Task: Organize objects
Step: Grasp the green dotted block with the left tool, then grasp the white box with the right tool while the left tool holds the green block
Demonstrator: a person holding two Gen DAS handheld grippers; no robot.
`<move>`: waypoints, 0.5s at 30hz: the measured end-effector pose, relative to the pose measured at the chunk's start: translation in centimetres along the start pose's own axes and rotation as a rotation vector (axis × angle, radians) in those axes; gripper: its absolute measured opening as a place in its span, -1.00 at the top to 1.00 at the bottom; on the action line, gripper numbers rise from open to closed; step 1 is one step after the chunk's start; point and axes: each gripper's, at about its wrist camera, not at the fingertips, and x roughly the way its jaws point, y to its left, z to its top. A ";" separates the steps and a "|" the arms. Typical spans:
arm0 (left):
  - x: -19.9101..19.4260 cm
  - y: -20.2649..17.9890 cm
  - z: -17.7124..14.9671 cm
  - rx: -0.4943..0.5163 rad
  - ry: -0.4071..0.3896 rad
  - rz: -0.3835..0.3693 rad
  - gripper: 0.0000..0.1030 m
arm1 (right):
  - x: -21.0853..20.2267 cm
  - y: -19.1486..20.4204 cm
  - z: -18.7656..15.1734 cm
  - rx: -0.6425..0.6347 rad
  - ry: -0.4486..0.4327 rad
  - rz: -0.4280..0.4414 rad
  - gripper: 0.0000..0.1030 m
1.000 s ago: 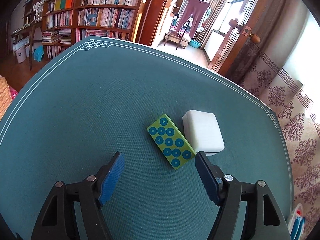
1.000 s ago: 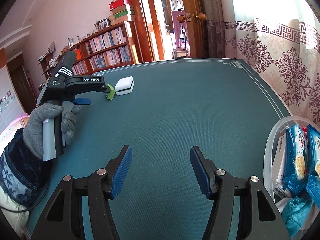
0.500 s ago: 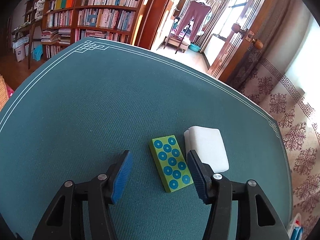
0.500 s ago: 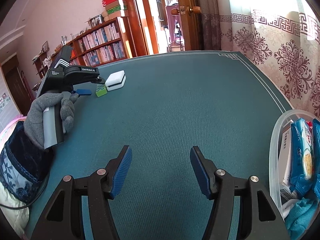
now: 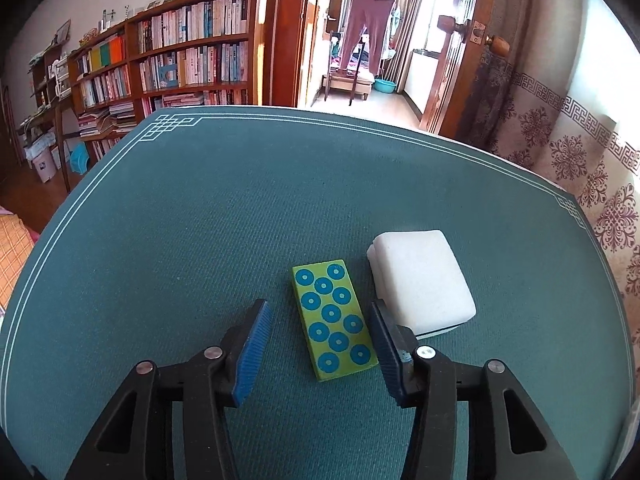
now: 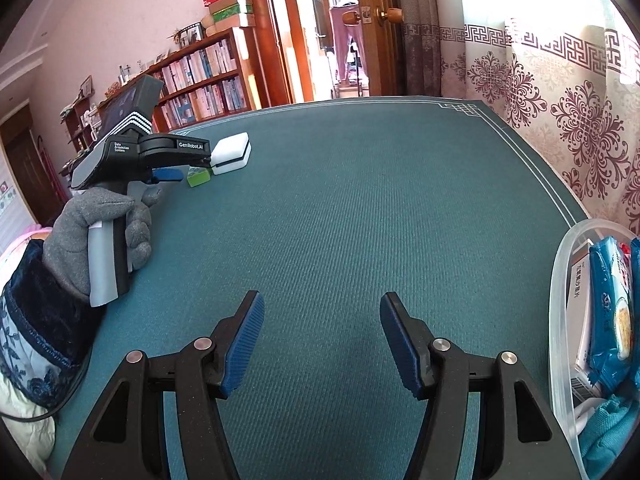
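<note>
A green block with blue rings [image 5: 334,320] lies flat on the teal table mat [image 5: 200,220]. A white foam block [image 5: 420,280] lies just to its right. My left gripper [image 5: 320,350] straddles the near half of the green block and its jaws are closing. The right pad is close against the block's edge, while a strip of mat shows between the left pad and the block. In the right wrist view the left gripper [image 6: 176,174] hangs over the green block [image 6: 199,178], beside the white block [image 6: 232,152]. My right gripper [image 6: 320,344] stands open over bare mat, with nothing between its fingers.
A clear plastic tub [image 6: 560,280] at the right edge of the table holds blue packets [image 6: 612,300] and a teal cloth [image 6: 604,432]. A grey-gloved hand [image 6: 88,232] holds the left gripper. Bookshelves [image 5: 180,60] and a doorway stand beyond the table.
The left gripper's jaws have narrowed and it has rolled and shifted, so the green block now lies between them. The right gripper has stayed put and open.
</note>
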 end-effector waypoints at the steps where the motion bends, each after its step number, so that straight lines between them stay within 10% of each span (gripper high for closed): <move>1: 0.0 0.0 0.0 0.004 -0.002 0.005 0.22 | -0.1 0.0 0.0 0.000 -0.002 -0.002 -0.20; 15: -4.5 3.3 -2.4 -0.001 -0.024 -0.057 0.40 | 1.6 1.9 3.1 -0.051 0.006 0.020 -0.20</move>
